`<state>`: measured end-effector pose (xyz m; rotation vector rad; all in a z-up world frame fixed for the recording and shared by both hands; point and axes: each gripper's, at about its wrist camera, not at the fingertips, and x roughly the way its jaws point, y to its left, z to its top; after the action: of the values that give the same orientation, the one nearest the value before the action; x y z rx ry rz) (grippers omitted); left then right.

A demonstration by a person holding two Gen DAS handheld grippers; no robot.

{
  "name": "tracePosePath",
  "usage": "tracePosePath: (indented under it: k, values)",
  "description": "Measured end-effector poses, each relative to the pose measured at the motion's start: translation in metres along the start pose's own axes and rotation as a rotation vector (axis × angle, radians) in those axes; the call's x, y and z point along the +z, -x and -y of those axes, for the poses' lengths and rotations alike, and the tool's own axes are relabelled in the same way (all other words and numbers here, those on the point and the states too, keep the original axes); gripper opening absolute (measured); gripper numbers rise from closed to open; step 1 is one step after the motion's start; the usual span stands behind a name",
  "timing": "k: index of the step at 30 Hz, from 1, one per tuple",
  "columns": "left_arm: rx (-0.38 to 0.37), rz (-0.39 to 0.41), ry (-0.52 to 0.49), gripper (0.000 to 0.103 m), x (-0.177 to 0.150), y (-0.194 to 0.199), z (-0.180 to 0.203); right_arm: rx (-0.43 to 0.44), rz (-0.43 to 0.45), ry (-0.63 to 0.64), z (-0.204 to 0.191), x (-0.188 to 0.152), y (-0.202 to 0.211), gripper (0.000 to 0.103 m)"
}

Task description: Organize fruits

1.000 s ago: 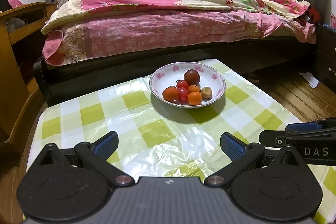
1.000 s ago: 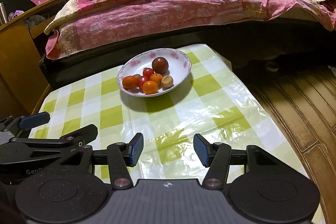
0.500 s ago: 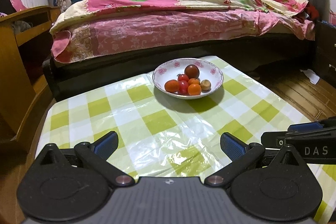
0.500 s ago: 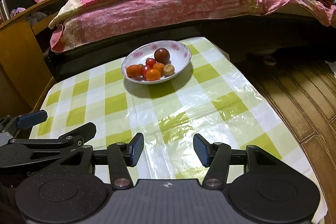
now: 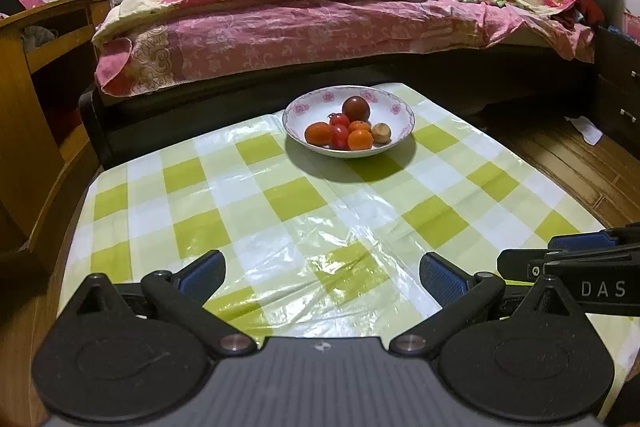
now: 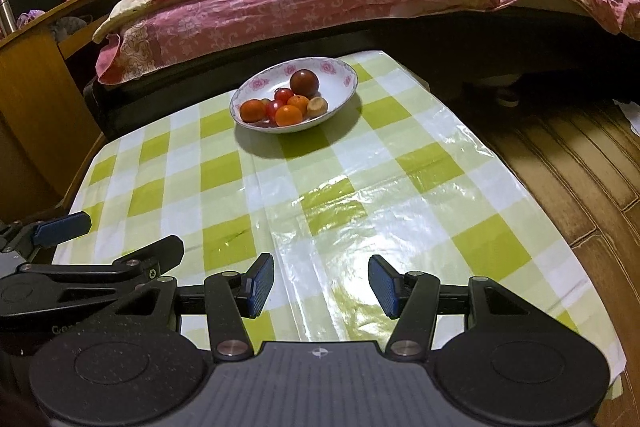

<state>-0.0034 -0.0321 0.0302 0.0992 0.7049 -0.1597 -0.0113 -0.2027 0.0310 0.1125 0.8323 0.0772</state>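
Observation:
A white floral bowl (image 5: 394,109) (image 6: 340,75) stands at the far end of a green-and-white checked table (image 5: 280,195) (image 6: 360,167). It holds several fruits: a dark red round fruit (image 5: 355,108) (image 6: 304,83), orange tangerines (image 5: 319,133) (image 6: 289,115), small red tomatoes (image 5: 340,133) (image 6: 283,94) and a tan fruit (image 5: 381,132) (image 6: 317,105). My left gripper (image 5: 322,273) is open and empty over the near edge. My right gripper (image 6: 321,283) is open and empty beside it, also seen at the right of the left wrist view (image 5: 568,263).
A bed (image 5: 320,19) with pink bedding runs behind the table. A wooden cabinet (image 5: 36,75) stands at the left. A dark nightstand (image 5: 616,91) and wooden floor (image 6: 580,155) lie to the right.
Both grippers have drawn back from the bowl toward the table's near edge, so the bowl looks smaller and farther. Both stay open and empty.

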Motion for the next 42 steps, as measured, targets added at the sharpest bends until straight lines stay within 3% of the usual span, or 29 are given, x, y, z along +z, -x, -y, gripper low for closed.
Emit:
tracePosePath:
  k: [19,42]
  values:
    - [-0.002,-0.060,0.023,0.103,-0.017,0.003,0.003,-0.019,-0.046,-0.008,0.000,-0.017,0.002,0.050]
    - [0.029,-0.078,0.038,0.103,-0.023,0.003,0.001,-0.005,-0.052,-0.006,-0.004,-0.024,0.007,0.052]
